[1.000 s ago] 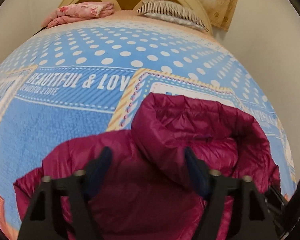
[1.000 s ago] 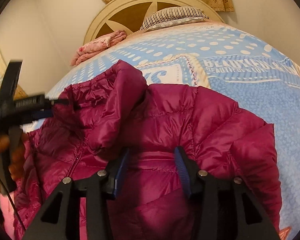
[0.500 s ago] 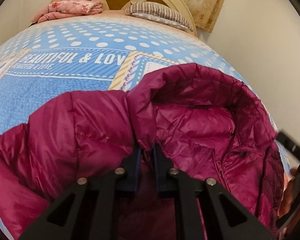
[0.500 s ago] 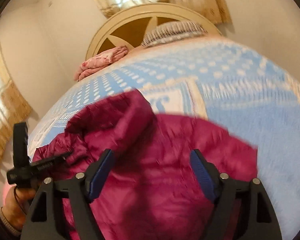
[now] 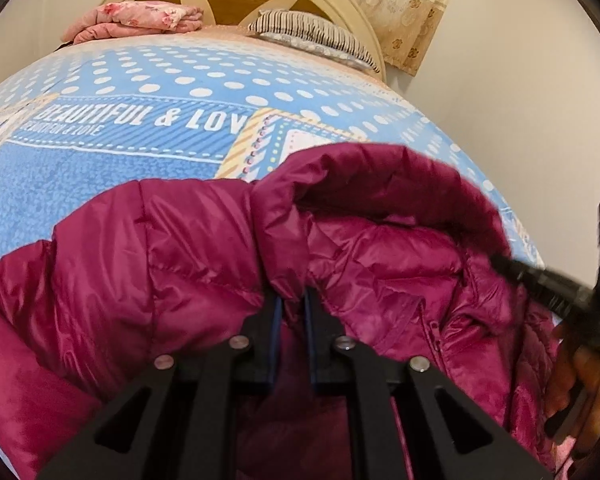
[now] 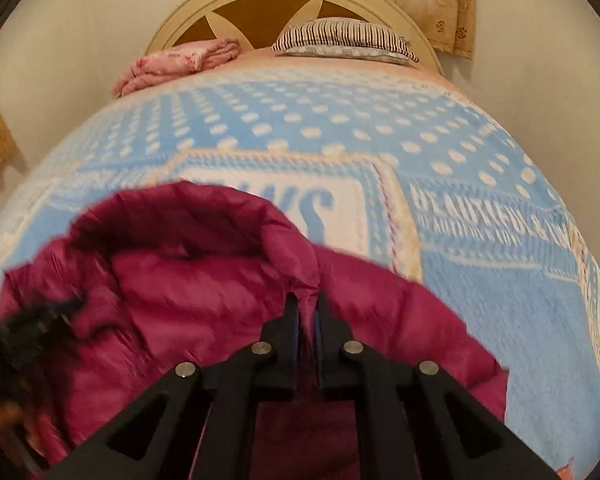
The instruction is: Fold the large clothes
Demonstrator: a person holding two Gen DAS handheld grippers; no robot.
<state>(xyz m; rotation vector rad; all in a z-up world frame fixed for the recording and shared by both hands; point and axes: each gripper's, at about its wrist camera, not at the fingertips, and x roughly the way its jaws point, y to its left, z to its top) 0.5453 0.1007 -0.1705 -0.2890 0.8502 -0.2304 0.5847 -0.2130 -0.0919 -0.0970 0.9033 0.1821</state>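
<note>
since the earlier frames both my tools went from wide apart to clenched, and the jacket (image 5: 204, 264) now fills more of the lower half in each view. my left gripper (image 5: 291, 300) has its jaws closed on a pinch of the magenta fabric, just where the hood (image 5: 380, 184) joins the shoulder. my right gripper (image 6: 307, 304) has just been closing too, and a thin fold of the same jacket, at the other side of the hood base, is caught between its jaws. this view is blurred by motion.

the jacket lies on the blue blanket (image 5: 100, 184) of the bed, in the lower part of both pictures. its hood end points up the frame toward the headboard (image 6: 260, 4), and its body runs down below my fingers and out of the frame, so the long axis goes from bottom to top of the picture. the hood stands open like a cup; in the left view its opening is turned to the right of the frame, in the right view to the left.

at the right edge of the left view i see my other tool and hand, blurred. far at the top lie a striped pillow (image 6: 344, 40) and a folded pink cloth (image 6: 180, 60), well apart from the jacket.
</note>
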